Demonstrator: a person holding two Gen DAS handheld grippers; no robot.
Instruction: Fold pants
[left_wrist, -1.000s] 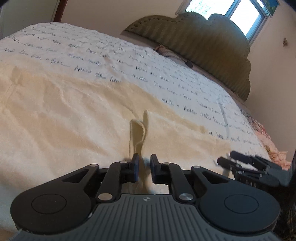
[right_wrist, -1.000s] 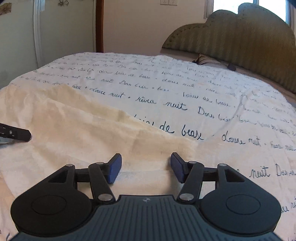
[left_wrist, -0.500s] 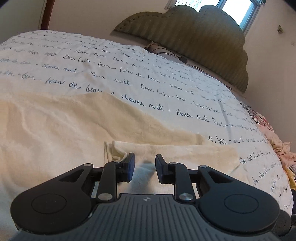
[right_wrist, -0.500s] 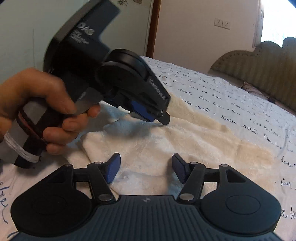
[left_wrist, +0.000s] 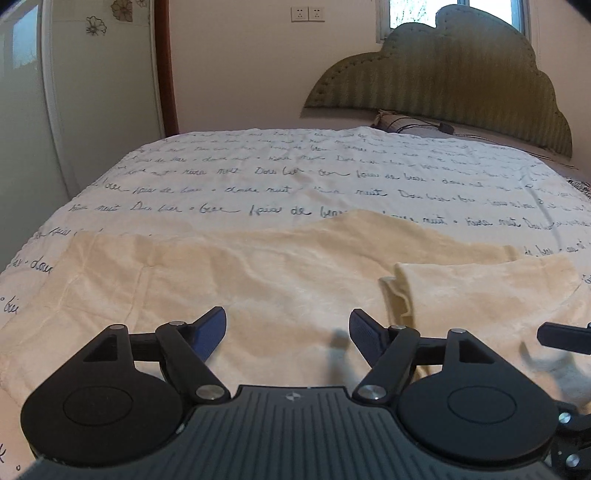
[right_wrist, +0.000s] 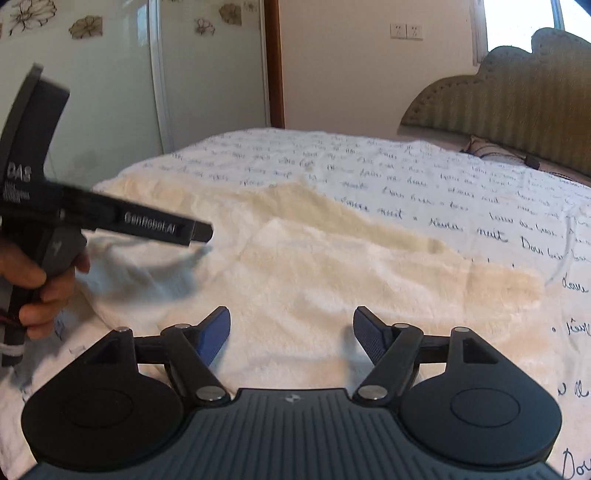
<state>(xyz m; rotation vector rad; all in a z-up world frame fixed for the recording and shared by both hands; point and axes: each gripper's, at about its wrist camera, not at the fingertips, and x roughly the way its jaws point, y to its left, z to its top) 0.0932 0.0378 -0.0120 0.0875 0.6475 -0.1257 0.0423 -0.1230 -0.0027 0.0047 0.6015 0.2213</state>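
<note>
Cream fleece pants lie flat on the bed, with one part folded over on the right, its folded edge showing. They also fill the middle of the right wrist view. My left gripper is open and empty just above the fabric. My right gripper is open and empty over the pants. In the right wrist view the left gripper sticks in from the left, held by a hand. A tip of the right gripper shows at the right edge of the left wrist view.
The bed has a white cover with dark script. A green padded headboard stands at the far end with a dark cable and small object before it. A wardrobe door stands to the left.
My left gripper opened from nearly shut, let go of the folded pants edge and swung left. My right gripper stayed open and swung left; the left tool now sits lower in its view.
</note>
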